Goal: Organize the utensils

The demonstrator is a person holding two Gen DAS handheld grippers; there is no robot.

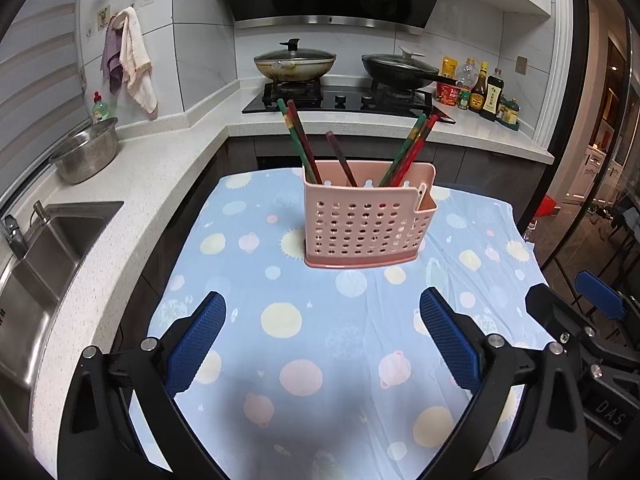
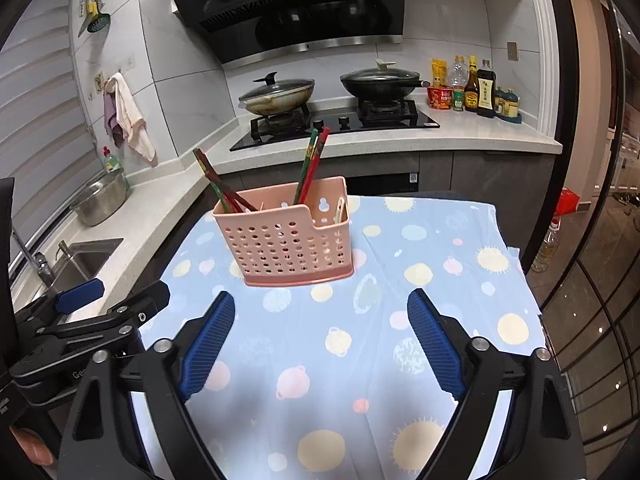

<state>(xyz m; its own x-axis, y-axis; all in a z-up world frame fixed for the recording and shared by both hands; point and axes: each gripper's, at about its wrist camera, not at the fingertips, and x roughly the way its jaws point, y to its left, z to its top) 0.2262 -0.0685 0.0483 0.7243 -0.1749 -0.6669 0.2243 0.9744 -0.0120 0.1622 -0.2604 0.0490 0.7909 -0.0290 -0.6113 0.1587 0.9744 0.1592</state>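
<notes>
**Both grippers empty, chopsticks already in the caddy**

Left gripper (image 1: 322, 304): jaws spread wide, nothing between the blue ribbed pads (image 1: 196, 344), only cloth below. Right gripper (image 2: 320, 308): likewise wide and empty. No chopstick in either. They sit side by side, both pointing down toward the table; each appears at the edge of the other's view.

Pink perforated utensil caddy (image 1: 366, 220) stands upright on the tablecloth (image 1: 280, 360), ahead of both tools and clear of them. Red and green chopsticks (image 1: 300, 140) lean in it in separate bunches: some to the left, one dark stick near the middle, another bunch angled right. The narrow side pocket at the caddy's right end holds something pale, seen from the right wrist; too small to name. Holes in the walls likely serve for draining. No loose utensils show on the cloth, so sorting looks about finished, and open jaws fit a release.

Beyond: hob with two lidded woks (image 2: 276, 94), range hood above, sauce bottles (image 2: 478, 88) grouped by the stove within a cook's reach, steel colander (image 1: 86, 152) by the sink.

Writing: "DAS" on the right gripper's body in the left view; "Ge…" cut off on the left gripper's body in the right view. Hood badge and bottle labels unreadable.
</notes>
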